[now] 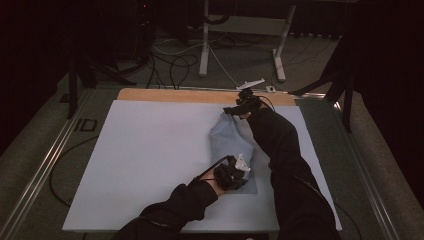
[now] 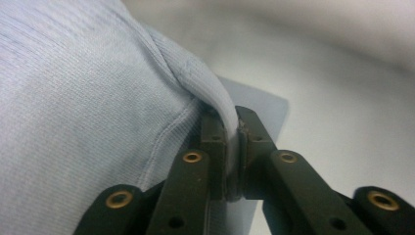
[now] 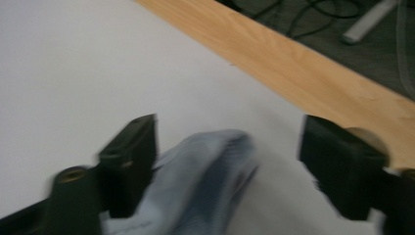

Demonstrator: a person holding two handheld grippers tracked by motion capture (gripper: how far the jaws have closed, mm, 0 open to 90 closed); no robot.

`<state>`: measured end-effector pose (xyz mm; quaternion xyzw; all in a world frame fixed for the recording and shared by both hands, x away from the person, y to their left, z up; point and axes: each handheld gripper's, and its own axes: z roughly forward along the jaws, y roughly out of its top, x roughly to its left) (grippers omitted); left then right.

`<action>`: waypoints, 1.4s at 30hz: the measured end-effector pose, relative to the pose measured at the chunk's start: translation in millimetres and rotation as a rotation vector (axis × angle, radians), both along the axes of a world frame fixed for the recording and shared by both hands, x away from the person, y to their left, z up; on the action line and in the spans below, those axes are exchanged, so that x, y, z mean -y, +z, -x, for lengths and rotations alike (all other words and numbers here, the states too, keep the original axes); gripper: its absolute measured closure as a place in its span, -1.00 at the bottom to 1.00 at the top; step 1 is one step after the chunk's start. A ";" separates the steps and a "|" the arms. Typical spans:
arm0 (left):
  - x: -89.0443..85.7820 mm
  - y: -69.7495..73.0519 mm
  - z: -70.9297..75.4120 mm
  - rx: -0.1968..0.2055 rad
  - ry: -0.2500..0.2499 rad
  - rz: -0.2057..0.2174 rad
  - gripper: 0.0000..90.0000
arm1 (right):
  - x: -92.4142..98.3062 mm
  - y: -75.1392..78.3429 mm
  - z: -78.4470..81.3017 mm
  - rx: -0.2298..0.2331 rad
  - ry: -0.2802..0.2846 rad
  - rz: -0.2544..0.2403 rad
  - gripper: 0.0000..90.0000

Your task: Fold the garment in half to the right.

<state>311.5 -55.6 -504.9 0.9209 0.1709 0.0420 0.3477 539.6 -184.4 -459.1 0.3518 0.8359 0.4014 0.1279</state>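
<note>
Near hem pinched, far end just let go

My left gripper [image 2: 234, 147] is clamped tight on a ribbed fold at the near edge of the light blue knit garment [image 1: 231, 145]; my right gripper [image 3: 227, 161] stands wide, its jaws either side of the far tip of the cloth without pressing it. The garment lies on the right half of the white worktop [image 1: 150, 160], folded into a long narrow shape, its long axis running from my left gripper [image 1: 235, 172] away toward my right gripper [image 1: 245, 104] near the wooden edge strip [image 1: 175, 95]. To do this well, I'd hold the near hem down flat and lift the right gripper clear without snagging the tip, so the fold stays straight.
</note>
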 end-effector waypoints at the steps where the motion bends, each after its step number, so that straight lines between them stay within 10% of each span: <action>1: 1.1 0.2 0.5 -0.001 -0.007 -0.005 0.77 | 1.2 0.0 2.1 -0.009 0.006 -0.012 -0.68; 18: 16.5 -1.8 9.8 -0.030 -0.107 0.011 0.33 | 5.7 -3.7 32.8 0.014 0.037 -0.039 -0.71; 42: -35.6 30.6 2.0 -0.018 -0.142 0.121 -0.07 | 6.6 6.9 44.8 0.053 0.082 -0.071 -0.77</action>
